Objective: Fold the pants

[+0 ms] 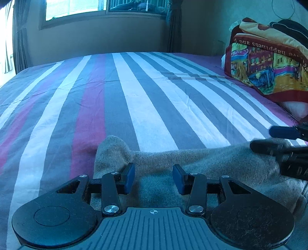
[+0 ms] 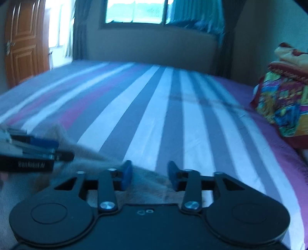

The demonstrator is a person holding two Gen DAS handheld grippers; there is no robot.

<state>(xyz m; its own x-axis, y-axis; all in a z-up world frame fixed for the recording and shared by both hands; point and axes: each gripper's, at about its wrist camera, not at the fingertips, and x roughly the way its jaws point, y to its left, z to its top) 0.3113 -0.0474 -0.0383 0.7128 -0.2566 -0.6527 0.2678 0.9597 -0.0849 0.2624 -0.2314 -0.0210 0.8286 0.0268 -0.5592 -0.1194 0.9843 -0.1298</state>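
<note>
The pants [image 1: 192, 161], a beige-grey fuzzy garment, are laid across the near edge of the striped bed sheet [image 1: 134, 92], and every place below is given from them. In the left wrist view, a raised hump of the cloth is seen at the pants' left end, just beyond the left pad.

The left gripper [image 1: 153, 177] is held low over the pants with its jaws partly apart. Cloth is seen under and between the blue pads [image 1: 128, 177], but no fold is pinched by them; a clear gap is left between the pads. Whether the fingertips rest on the cloth cannot be told.

The right gripper [image 2: 149, 176] is held over the right end of the pants, its jaws likewise standing apart. The cloth is seen below and between the pads, and nothing is clamped. In the left wrist view the same gripper [image 1: 273, 139] is seen entering from the right, its lower finger lying on or just above the pants.

A brightly printed pillow [image 1: 267, 71] is stacked on the bed well beyond the pants, to the right. A window [image 2: 134, 11] is set in the far wall behind the bed.
</note>
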